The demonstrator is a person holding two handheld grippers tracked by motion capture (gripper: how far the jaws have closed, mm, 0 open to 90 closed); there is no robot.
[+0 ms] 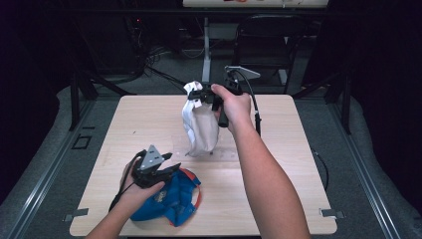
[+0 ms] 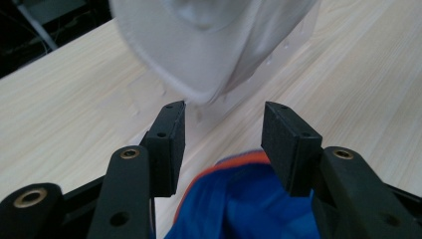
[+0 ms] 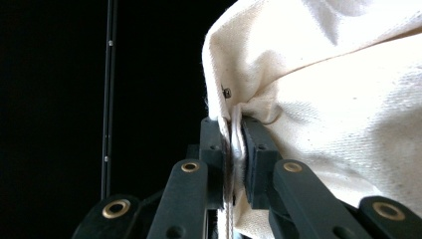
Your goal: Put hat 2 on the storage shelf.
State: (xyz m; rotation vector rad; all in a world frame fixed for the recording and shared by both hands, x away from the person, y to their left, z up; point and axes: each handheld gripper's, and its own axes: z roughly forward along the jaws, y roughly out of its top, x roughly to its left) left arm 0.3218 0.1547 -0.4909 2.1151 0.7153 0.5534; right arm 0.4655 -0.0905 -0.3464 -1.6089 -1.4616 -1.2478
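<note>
I have the white bag (image 1: pixel 201 127) pinched at its top edge in my right claw (image 1: pixel 203 94), jaws clamped tight on the cloth, so it hangs with its bottom just touching the table (image 1: pixel 278 164). My left claw (image 1: pixel 166 167) stands open with nothing between its pads, the blue garment (image 1: pixel 174 196) right beneath it and the bag ahead of its tips. I judge this the holding-up step; next I need the left claw to take the bag's rim opposite my right and spread the mouth
</note>
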